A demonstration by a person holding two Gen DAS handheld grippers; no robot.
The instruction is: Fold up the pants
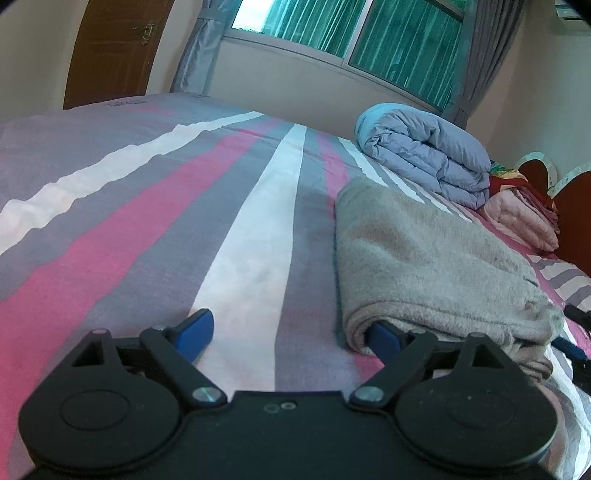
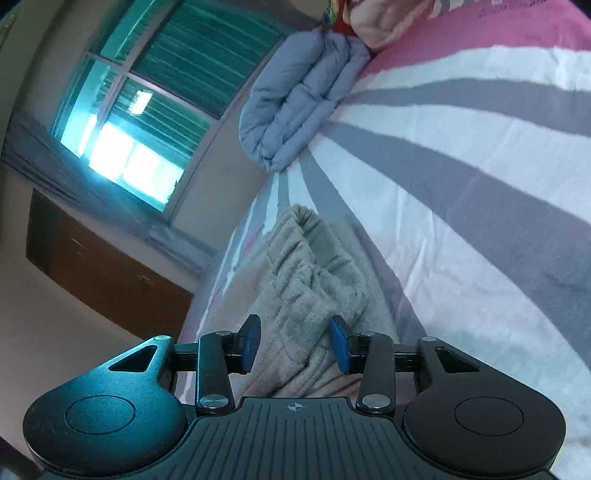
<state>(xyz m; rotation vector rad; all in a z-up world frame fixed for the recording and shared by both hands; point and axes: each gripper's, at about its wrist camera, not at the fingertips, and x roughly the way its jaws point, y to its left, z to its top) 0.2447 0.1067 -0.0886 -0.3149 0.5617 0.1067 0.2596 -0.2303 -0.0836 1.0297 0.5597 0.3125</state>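
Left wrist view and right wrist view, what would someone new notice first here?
The bold pink, grey and white striped bedsheet fills most of both views. On it lies the folded grey fleece pants, right of the open left claw, whose right finger tucks under its near edge. Behind sits a rolled blue quilt, below the green-curtained window.

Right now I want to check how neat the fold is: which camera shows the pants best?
The left wrist view: the pants lie there as one folded stack, top and edges visible. The right wrist view shows only bunched fabric between the open fingers.
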